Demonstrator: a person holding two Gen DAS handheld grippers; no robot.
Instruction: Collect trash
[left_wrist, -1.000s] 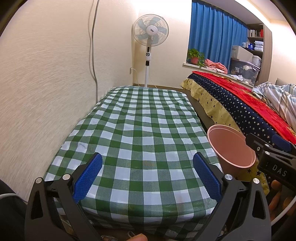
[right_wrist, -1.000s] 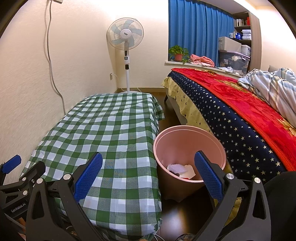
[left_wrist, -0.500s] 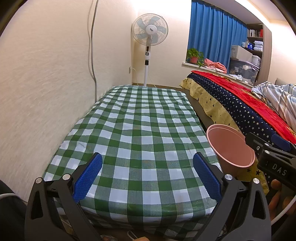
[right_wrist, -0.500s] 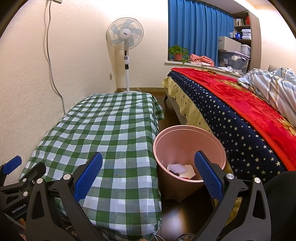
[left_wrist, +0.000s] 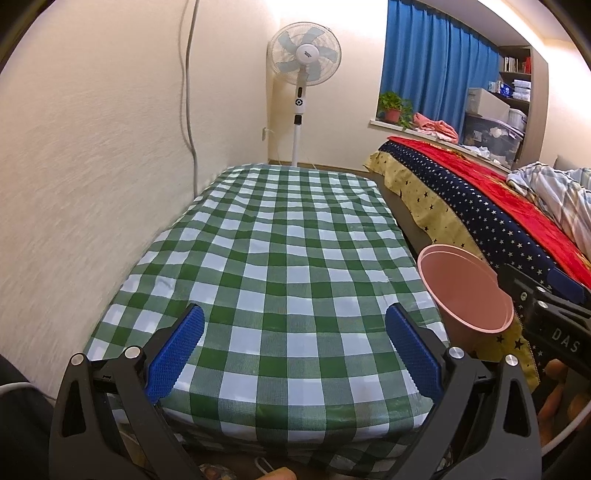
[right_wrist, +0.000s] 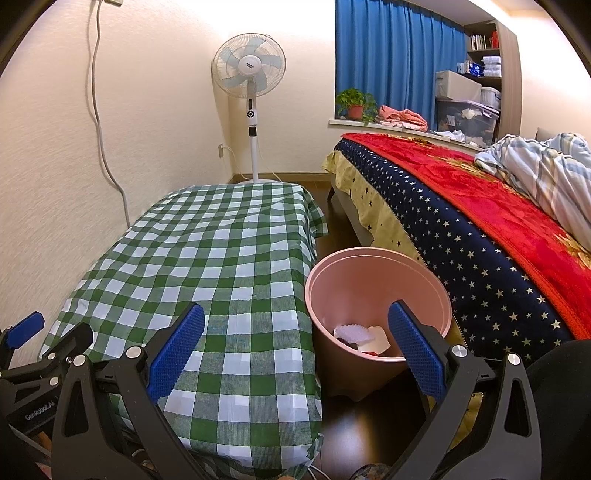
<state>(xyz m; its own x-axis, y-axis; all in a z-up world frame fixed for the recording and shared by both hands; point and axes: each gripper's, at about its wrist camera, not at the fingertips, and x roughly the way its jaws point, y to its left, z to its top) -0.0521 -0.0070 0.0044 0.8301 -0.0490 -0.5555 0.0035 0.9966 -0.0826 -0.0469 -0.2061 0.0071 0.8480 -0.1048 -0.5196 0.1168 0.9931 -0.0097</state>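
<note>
Left gripper (left_wrist: 293, 347): jaws spread wide, nothing between the 2 blue pads (left_wrist: 173, 354), lower part of the left wrist frame, over the near end of the green-and-white checked table (left_wrist: 273, 258).

Right gripper (right_wrist: 295, 345): jaws likewise apart and empty, lower part of the right wrist frame. Its left pad sits over the table's (right_wrist: 221, 258) near right corner; its right pad overlaps the near rim of the pink bin (right_wrist: 380, 306) in the picture.

Pink bin (left_wrist: 465, 291) stands on the dark floor just beside the table's right edge, between the table and the bed with the star-patterned cover (right_wrist: 491, 266). Inside the bin, lower centre-right of the right wrist frame: trash (right_wrist: 364, 338), white crumpled paper and a pale scrap, plus something dark I cannot identify.

Standing fan (right_wrist: 249, 74) upper centre, against the wall. Blue curtain (right_wrist: 395, 59) upper right.
</note>
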